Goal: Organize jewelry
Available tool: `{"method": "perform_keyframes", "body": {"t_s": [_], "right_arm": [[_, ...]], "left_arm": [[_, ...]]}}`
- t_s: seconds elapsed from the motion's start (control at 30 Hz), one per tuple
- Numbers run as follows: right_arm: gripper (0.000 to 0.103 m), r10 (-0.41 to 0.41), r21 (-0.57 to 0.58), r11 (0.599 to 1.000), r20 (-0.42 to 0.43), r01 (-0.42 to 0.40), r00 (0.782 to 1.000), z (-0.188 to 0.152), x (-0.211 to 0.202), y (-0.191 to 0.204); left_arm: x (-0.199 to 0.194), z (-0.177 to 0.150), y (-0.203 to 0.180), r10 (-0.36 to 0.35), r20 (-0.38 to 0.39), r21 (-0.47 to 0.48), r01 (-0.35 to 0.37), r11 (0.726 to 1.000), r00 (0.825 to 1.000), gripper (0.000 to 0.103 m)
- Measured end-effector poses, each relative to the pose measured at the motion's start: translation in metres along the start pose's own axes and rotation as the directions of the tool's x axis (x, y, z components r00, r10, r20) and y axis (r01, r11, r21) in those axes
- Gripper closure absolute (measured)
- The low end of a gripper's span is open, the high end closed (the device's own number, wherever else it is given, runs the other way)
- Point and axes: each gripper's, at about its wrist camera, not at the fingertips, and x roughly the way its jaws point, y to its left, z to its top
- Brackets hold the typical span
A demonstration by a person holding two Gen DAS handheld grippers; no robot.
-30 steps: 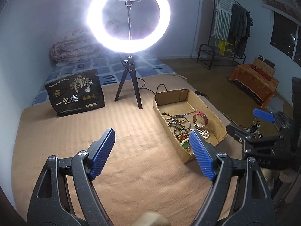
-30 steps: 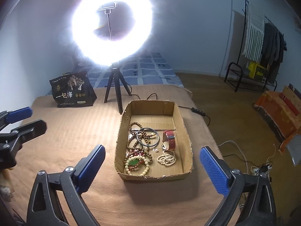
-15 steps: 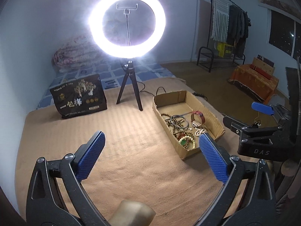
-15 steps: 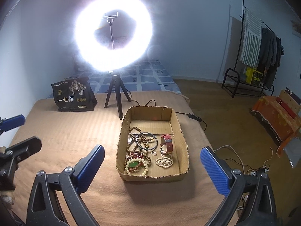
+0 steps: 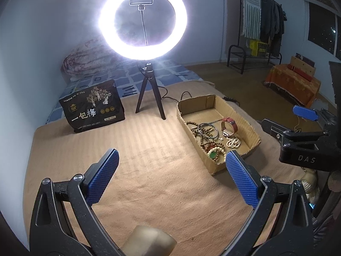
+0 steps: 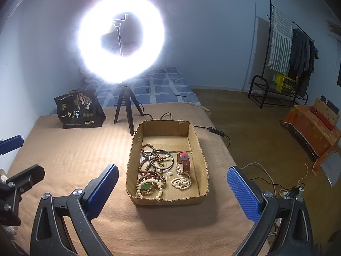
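Observation:
A shallow cardboard box (image 6: pixel 132 164) (image 5: pixel 253 134) lies on the tan blanket. It holds brown bead bracelets (image 6: pixel 149 166), a dark bangle (image 6: pixel 161 160), a red-strapped watch (image 6: pixel 183 161) (image 5: pixel 230 123), a white bead string (image 6: pixel 181 182) (image 5: pixel 233 143) and a green-and-cream bracelet (image 6: pixel 148 186) (image 5: pixel 215 152). My left gripper (image 5: pixel 172 175) is open and empty, held above the blanket left of the box. My right gripper (image 6: pixel 172 187) is open and empty, held in front of the box, above its near end. Each gripper shows at the edge of the other's view.
A lit ring light on a small tripod (image 5: pixel 149 89) (image 6: pixel 125 106) stands behind the box. A black printed bag (image 5: pixel 92 108) (image 6: pixel 80 108) sits at the back left. Cables (image 6: pixel 215 132) run off the blanket's right edge; a clothes rack (image 6: pixel 285 59) stands far right.
Both grippers have pulled back and up from the box, so it looks smaller and farther. The left jaws have opened wider. The jewelry has not moved.

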Motion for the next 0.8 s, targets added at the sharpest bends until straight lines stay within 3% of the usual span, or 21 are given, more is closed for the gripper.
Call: {"method": "perform_keyframes", "body": {"t_s": [0.8], "right_arm": [[0.000, 0.004, -0.016, 1.000, -0.012, -0.004, 1.000, -0.0024, 0.0058, 0.0064]], "left_arm": [[-0.0076, -0.0025, 0.0075, 0.014, 0.009, -0.024, -0.014, 1.000, 1.000, 0.001]]}}
